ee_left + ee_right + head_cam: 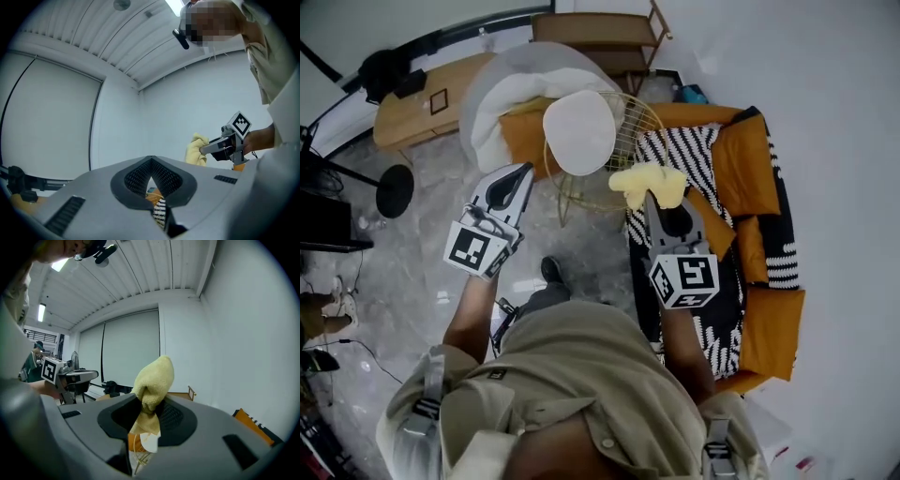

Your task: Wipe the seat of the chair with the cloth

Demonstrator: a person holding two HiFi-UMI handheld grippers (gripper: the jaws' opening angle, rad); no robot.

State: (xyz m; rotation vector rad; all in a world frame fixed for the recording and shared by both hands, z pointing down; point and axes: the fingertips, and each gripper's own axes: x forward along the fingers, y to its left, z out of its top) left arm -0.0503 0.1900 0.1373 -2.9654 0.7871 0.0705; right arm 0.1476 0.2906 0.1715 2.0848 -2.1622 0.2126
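Observation:
The gold wire chair (639, 120) with a round white seat (579, 131) stands below me, between the two grippers. My right gripper (652, 199) is shut on the yellow cloth (649, 182), held in the air just right of the seat, over the chair's edge. In the right gripper view the cloth (154, 376) bulges up out of the closed jaws, and a bit of white seat (149, 442) shows beneath. My left gripper (523, 172) hangs left of the seat with its jaws together and nothing in them. From the left gripper view the cloth (196, 149) shows at the right gripper's tip.
A sofa with orange cushions (748, 169) and a black-and-white striped blanket (680, 150) lies right of the chair. A white cushion (502, 103) and a wooden desk (417, 108) sit behind it at left. A wooden rack (605, 37) stands at the back. The floor is grey marble (412, 272).

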